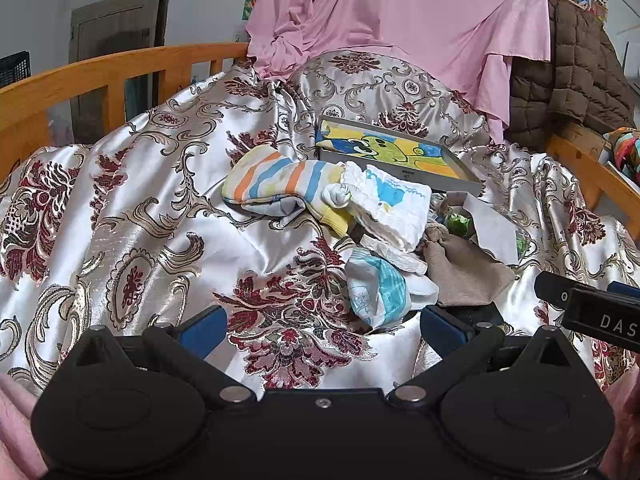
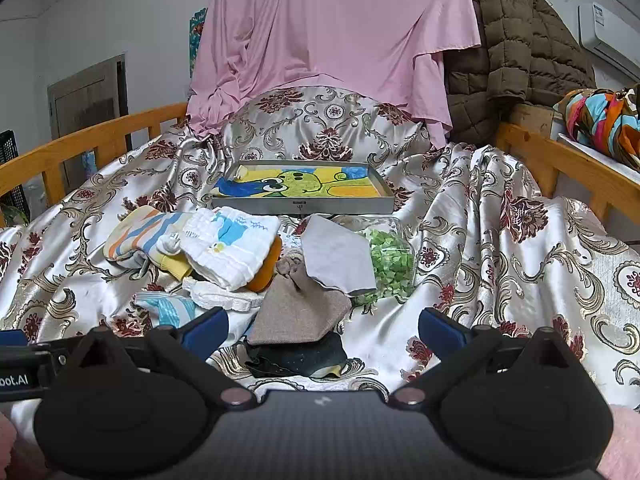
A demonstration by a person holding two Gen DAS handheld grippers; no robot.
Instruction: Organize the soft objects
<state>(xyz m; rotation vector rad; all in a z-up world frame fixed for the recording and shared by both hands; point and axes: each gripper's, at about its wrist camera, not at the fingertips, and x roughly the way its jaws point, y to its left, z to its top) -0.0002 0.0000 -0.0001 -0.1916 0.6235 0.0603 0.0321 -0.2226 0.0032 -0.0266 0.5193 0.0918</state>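
Both tools are hovering with jaws spread wide and nothing between them: the left gripper (image 1: pixel 323 322) and the right gripper (image 2: pixel 323 326). The soft things are lying heaped mid-bed on the shiny floral satin bedspread (image 1: pixel 140 208): an orange-and-blue striped sock (image 1: pixel 272 184), a white folded cloth with blue print (image 2: pixel 232 248) and a beige woven pouch (image 2: pixel 298 310). A shallow grey tray with a cartoon drawing (image 2: pixel 304 188) is sitting just behind the heap, toward the headboard end.

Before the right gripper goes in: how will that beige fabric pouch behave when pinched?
The beige fabric pouch will probably go floppy: it lies creased, draped over a dark cloth. It likely won't slip, since the weave looks coarse. It may drag the grey cloth overlapping its top edge. The right gripper has its jaws wide open, holding nothing.
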